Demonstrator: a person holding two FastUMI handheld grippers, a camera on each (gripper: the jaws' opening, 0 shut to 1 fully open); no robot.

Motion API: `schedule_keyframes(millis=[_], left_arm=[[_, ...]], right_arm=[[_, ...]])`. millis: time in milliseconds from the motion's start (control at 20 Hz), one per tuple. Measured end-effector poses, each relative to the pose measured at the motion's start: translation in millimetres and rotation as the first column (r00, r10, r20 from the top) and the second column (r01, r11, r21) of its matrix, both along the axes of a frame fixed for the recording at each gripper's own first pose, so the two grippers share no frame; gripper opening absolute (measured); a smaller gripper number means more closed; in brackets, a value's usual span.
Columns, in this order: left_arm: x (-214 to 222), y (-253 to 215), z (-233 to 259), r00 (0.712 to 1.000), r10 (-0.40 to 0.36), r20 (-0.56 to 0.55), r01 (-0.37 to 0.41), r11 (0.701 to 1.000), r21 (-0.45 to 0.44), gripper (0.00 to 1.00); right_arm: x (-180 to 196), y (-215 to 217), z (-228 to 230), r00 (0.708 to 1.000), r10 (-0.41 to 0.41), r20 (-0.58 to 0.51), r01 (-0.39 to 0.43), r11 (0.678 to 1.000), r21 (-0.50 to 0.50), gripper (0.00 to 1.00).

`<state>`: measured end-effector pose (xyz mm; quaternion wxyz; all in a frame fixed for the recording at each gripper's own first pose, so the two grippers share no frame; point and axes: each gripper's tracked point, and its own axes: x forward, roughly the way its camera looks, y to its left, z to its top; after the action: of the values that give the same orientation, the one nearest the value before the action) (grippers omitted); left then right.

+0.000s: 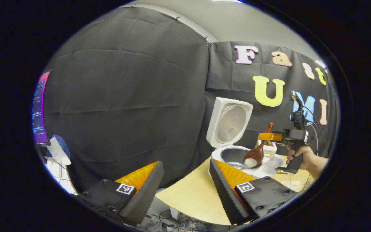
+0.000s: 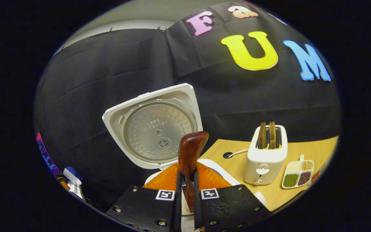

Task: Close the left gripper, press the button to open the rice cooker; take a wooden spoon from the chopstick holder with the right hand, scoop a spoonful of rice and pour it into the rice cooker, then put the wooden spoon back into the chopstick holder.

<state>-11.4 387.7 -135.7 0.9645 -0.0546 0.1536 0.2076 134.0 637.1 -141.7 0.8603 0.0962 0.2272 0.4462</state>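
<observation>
A: The right claw (image 2: pixel 185 193) was clamped on the wooden spoon (image 2: pixel 190 154), tipped so the rice (image 1: pixel 250 162) slid into the rice cooker (image 1: pixel 233 156).

B: Lid (image 1: pixel 230 122) stood up, out of the way. The left claw (image 1: pixel 185 187) hung apart, off the tabletop (image 1: pixel 192 193) edge. Rice possibly already falling.

One rice cooker (image 2: pixel 153 129), lid raised, stands on the single bench (image 2: pixel 304 151). One wooden spoon (image 1: pixel 255 154) carries one heap of rice (image 1: pixel 249 163) over the pot. One toaster (image 2: pixel 265 158) holds two slices of toast (image 2: pixel 267 134). One divided dish (image 2: pixel 297 174) has three compartments, each filled with a different grain. Two tools appear: the left tool (image 1: pixel 185 183) and the right tool (image 2: pixel 185 196). One monitor (image 1: pixel 40 109) glows at the edge.
</observation>
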Motion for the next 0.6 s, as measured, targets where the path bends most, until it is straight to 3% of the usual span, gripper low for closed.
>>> schedule_keyframes(millis=[200,600], left_arm=[[1.4,-1.5,0.7,1.000,-0.009,0.004,0.009,1.000,0.003,0.99],[-11.4,7.0,-1.6,1.000,0.016,0.007,-0.015,1.000,-0.011,0.99]], right_arm=[[-7.5,6.4,9.0,0.970,0.085,0.227,-0.063,0.993,-0.102,0.16],[-12.8,10.6,19.8,0.843,0.181,0.506,-0.048,0.963,-0.266,0.15]])
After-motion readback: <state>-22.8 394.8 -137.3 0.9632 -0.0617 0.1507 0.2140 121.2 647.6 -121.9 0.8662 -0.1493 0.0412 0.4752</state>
